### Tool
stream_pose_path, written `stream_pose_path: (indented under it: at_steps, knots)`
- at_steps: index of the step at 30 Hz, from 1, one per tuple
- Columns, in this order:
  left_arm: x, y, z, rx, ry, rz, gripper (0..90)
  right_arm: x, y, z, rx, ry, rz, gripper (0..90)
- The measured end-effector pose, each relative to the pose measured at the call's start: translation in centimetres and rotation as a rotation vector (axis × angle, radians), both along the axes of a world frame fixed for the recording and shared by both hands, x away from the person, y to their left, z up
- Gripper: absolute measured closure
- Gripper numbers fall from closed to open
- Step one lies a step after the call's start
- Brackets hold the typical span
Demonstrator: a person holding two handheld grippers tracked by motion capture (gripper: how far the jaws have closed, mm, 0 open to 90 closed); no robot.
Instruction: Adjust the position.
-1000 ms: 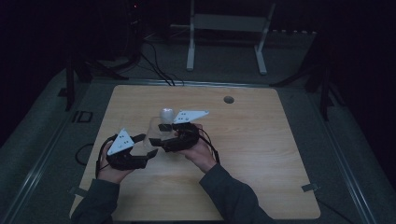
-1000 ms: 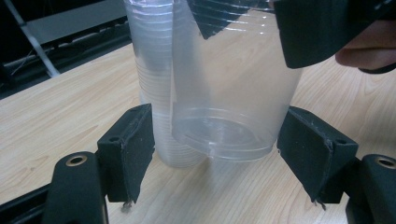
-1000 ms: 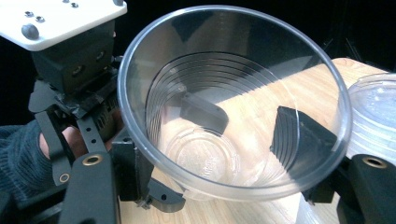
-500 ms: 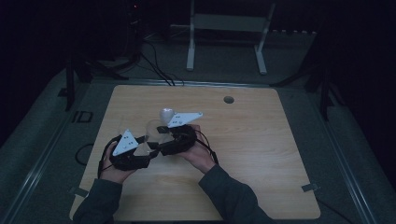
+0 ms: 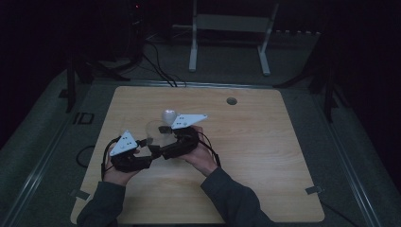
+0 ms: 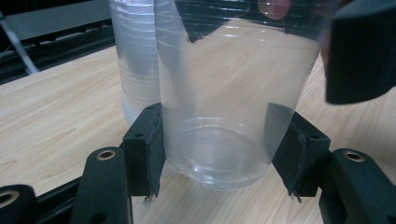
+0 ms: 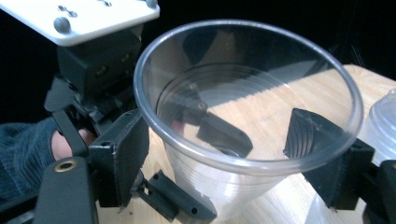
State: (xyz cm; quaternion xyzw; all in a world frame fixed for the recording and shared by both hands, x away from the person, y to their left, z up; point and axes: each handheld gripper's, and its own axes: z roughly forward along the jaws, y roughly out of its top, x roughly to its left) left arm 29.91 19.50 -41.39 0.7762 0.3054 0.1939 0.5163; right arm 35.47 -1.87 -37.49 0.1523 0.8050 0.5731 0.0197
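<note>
Near the table's (image 5: 265, 156) middle my left gripper (image 6: 219, 154) has just clamped the clear cup's (image 6: 224, 112) base while my right gripper (image 7: 233, 154), just loosening below its rim, could still crumple it.

Near the middle of the worktop (image 5: 265, 156), toward its front-left: a cup (image 5: 157, 132), held off the surface between the two tools. Left tool (image 5: 142, 150) to the cup's left and lower, pads against its base on either side. Right tool (image 5: 166, 147) to its right, flanking the wall just under the rim. Directly behind the cup, a stack of cups (image 5: 168, 115). Far back right on the worktop, a round hole (image 5: 231, 100). Beyond the back edge, on the floor, a stand (image 5: 229, 28) and cables (image 5: 158, 71).
</note>
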Motion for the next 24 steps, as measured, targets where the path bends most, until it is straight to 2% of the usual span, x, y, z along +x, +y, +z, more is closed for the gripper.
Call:
stream_pose_path:
  at_steps: [6,14,21,24]
  knots:
    - [0.11,-0.04,-0.22,-0.054,0.015,-0.025,41.4,0.04,-0.29,0.23,0.071,-0.005,-0.005,20.3]
    - [0.20,-0.33,-0.47,-0.105,0.031,-0.054,41.4,0.03,-0.70,0.54,0.125,-0.011,-0.012,22.2]
    - [0.28,-0.27,-0.62,-0.139,0.040,-0.071,41.4,-0.05,-0.73,0.61,0.133,-0.020,-0.014,25.9]
    - [0.33,-0.27,-0.70,-0.140,0.045,-0.078,41.4,-0.14,-0.70,0.63,0.126,-0.029,-0.013,27.0]
